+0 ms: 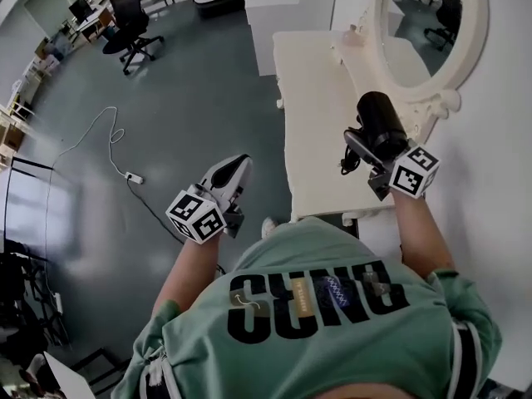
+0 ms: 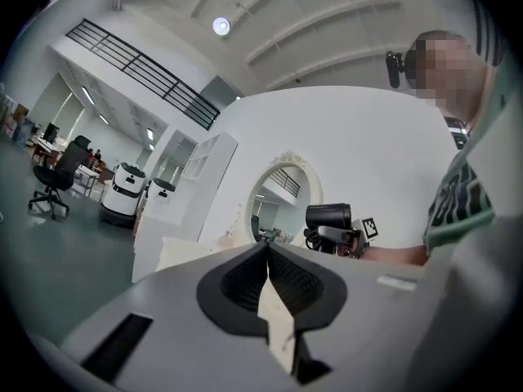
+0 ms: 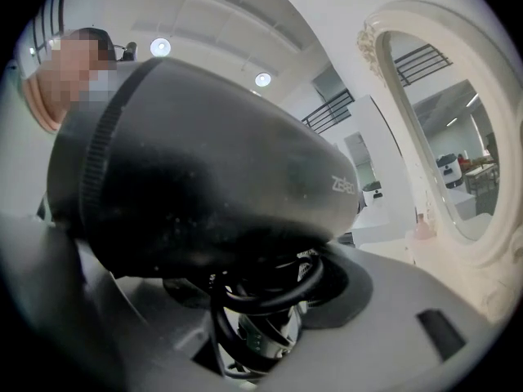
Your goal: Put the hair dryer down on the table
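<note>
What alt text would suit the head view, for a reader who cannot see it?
Seen from above, a person in green holds a black hair dryer in the right claw over a cream table beside an oval mirror. The left claw, shut and empty, hangs over the grey floor.

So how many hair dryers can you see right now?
1. The black hair dryer is clamped in the right tool, over the white table beside the oval mirror. The left tool holds nothing. Others could be out of frame.
</note>
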Demonstrator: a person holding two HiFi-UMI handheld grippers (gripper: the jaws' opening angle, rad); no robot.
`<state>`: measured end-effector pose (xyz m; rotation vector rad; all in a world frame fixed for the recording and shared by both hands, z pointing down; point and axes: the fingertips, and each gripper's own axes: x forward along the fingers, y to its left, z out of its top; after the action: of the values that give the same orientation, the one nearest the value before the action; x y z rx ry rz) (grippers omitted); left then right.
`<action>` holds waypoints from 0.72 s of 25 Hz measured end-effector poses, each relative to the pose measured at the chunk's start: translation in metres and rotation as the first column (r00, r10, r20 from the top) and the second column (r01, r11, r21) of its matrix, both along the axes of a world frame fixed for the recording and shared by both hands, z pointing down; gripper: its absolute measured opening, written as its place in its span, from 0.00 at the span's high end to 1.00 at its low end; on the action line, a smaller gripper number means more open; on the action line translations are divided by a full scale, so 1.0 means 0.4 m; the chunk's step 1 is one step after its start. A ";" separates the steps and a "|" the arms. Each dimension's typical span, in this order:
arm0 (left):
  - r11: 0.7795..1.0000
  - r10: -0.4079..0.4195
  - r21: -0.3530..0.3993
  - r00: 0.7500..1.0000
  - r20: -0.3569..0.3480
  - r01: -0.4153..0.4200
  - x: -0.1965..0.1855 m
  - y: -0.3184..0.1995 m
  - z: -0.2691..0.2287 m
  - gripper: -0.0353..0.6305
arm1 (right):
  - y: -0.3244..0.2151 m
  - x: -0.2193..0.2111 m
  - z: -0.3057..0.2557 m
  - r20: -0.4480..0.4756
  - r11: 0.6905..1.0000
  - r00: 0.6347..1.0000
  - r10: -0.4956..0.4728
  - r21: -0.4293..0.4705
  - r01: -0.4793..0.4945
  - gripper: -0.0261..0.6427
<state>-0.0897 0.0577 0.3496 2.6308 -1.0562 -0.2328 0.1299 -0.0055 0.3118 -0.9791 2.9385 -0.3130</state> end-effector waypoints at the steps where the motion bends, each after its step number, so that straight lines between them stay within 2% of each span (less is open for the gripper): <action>1: 1.000 0.024 -0.004 1.000 0.004 -0.024 -0.018 -0.073 -0.006 0.93 | -0.058 -0.017 -0.002 0.003 1.000 1.000 0.017 -0.007 -0.017 0.59; 4: 0.996 0.093 -0.009 0.996 0.017 -0.093 -0.065 -0.260 -0.018 0.93 | -0.213 -0.057 -0.007 0.015 0.997 0.997 0.069 -0.022 -0.069 0.59; 11: 0.984 0.176 -0.029 0.984 0.006 -0.176 -0.077 -0.391 -0.009 0.93 | -0.302 -0.070 -0.010 -0.020 0.988 0.989 0.149 -0.033 -0.149 0.59; 14: 0.983 0.178 -0.039 0.984 0.001 -0.177 -0.056 -0.485 0.004 0.93 | -0.391 -0.058 0.000 -0.039 0.987 0.988 0.148 -0.049 -0.150 0.59; 18: 0.990 0.135 -0.041 0.991 0.005 -0.134 -0.020 -0.557 0.031 0.93 | -0.462 -0.026 0.034 -0.059 0.989 0.991 0.120 -0.076 -0.124 0.59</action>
<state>-0.0978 -0.1651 0.3619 2.6549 -0.8717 -0.1698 0.1194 -0.1905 0.3255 -1.1906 2.9175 -0.4084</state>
